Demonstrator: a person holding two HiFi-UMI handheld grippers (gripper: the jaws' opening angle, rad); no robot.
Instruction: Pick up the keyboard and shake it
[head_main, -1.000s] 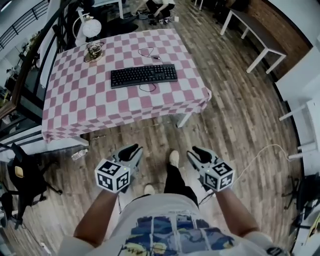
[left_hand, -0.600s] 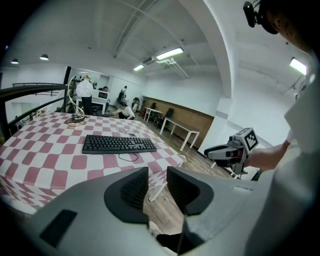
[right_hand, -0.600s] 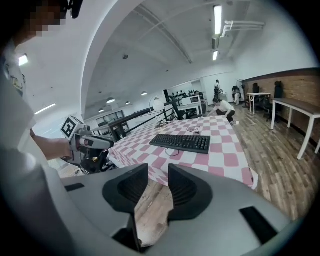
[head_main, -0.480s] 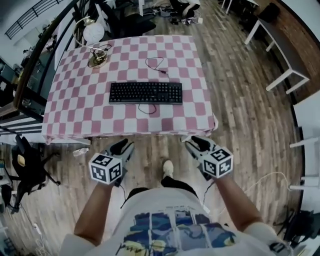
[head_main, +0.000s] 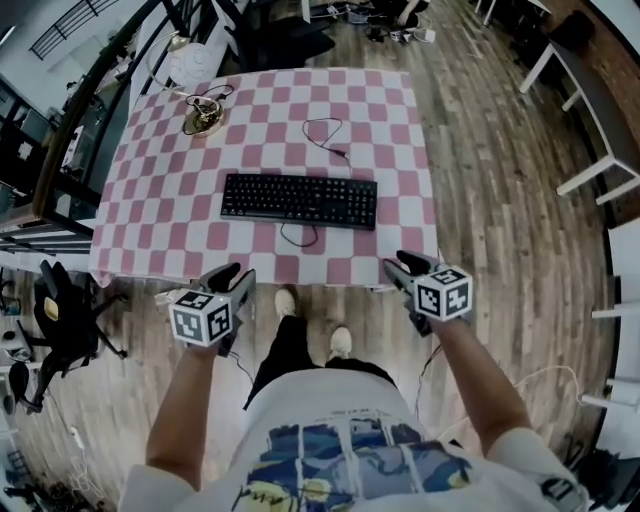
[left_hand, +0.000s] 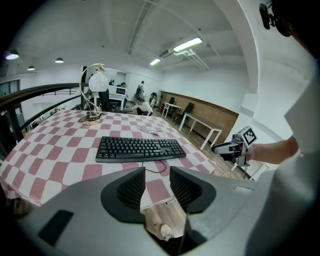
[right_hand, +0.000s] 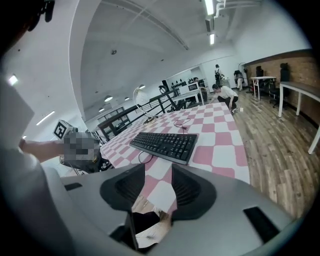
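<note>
Black keyboard (head_main: 299, 200) lying flat near middle of pink-checked tablecloth (head_main: 150, 190), long side facing person, its cable (head_main: 300, 238) looping toward near edge. Left gripper (head_main: 236, 277) and right gripper (head_main: 403, 265) hovering at near table edge, well apart, both short of keyboard. Jaws of both standing apart, having just been opening, grasping nothing; only cloth and floor showing between them. Lamp base (head_main: 203, 118) sitting toward far left corner.

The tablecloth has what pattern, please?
The tablecloth is pink-and-white checked; head view shows it best.
</note>
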